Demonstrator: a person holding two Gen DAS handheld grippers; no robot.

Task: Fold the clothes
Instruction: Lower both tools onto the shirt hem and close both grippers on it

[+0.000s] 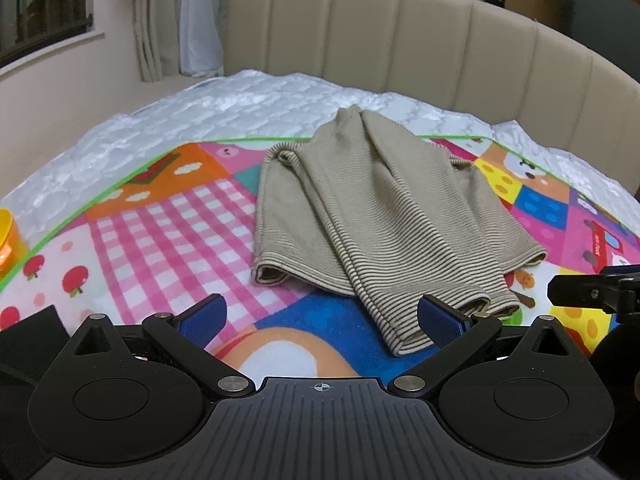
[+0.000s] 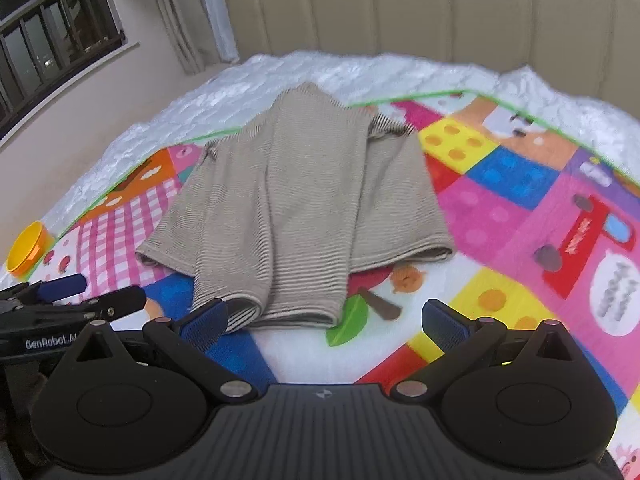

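Note:
A beige finely striped sweater (image 1: 372, 208) lies on the colourful patchwork play mat (image 1: 160, 224), its sleeves folded over the body and pointing toward me. It also shows in the right wrist view (image 2: 296, 208). My left gripper (image 1: 322, 318) is open and empty, just short of the sleeve cuffs; its right fingertip (image 1: 438, 320) is next to a cuff. My right gripper (image 2: 324, 320) is open and empty, in front of the cuffs. The left gripper (image 2: 86, 294) shows at the left edge of the right wrist view.
The mat (image 2: 520, 200) lies on a white quilted mattress (image 1: 224, 112) with a beige padded headboard (image 1: 420, 40) behind. An orange-yellow container (image 2: 28, 246) stands at the mat's left edge. Wall, curtains and window are to the left.

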